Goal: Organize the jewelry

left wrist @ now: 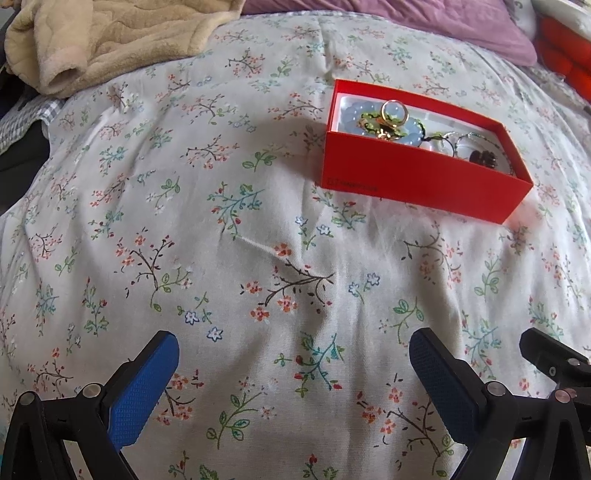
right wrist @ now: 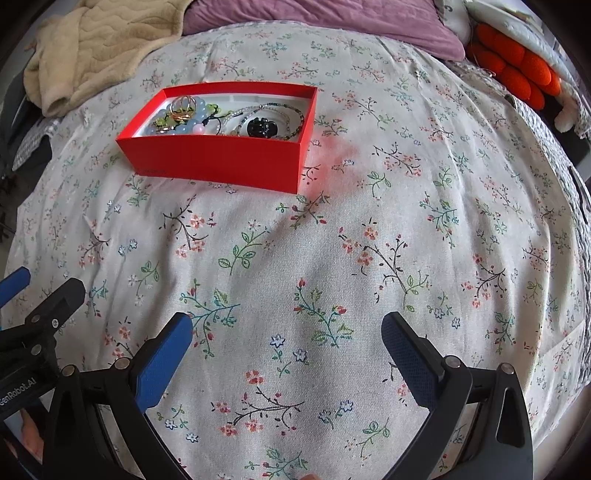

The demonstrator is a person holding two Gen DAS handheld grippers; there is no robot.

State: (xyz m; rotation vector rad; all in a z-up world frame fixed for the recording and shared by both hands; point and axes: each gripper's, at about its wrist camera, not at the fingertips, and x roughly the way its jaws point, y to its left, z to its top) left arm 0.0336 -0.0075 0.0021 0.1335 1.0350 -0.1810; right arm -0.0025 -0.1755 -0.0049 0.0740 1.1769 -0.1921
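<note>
A red open box (left wrist: 413, 181) sits on the floral bedspread, up and to the right in the left wrist view, and upper left in the right wrist view (right wrist: 221, 162). Inside lie a pale blue bead bracelet (right wrist: 184, 123), gold rings (right wrist: 183, 105), thin bangles (right wrist: 280, 110) and a black hair claw (right wrist: 262, 127). My left gripper (left wrist: 293, 350) is open and empty, low over the bed, well short of the box. My right gripper (right wrist: 288, 332) is open and empty too, nearer than the box and to its right.
A beige fleece blanket (left wrist: 110, 40) is heaped at the back left. A purple pillow (right wrist: 332, 18) lies at the back. An orange knobbly plush thing (right wrist: 517, 70) sits at the back right. The floral bedspread (right wrist: 332, 240) stretches between grippers and box.
</note>
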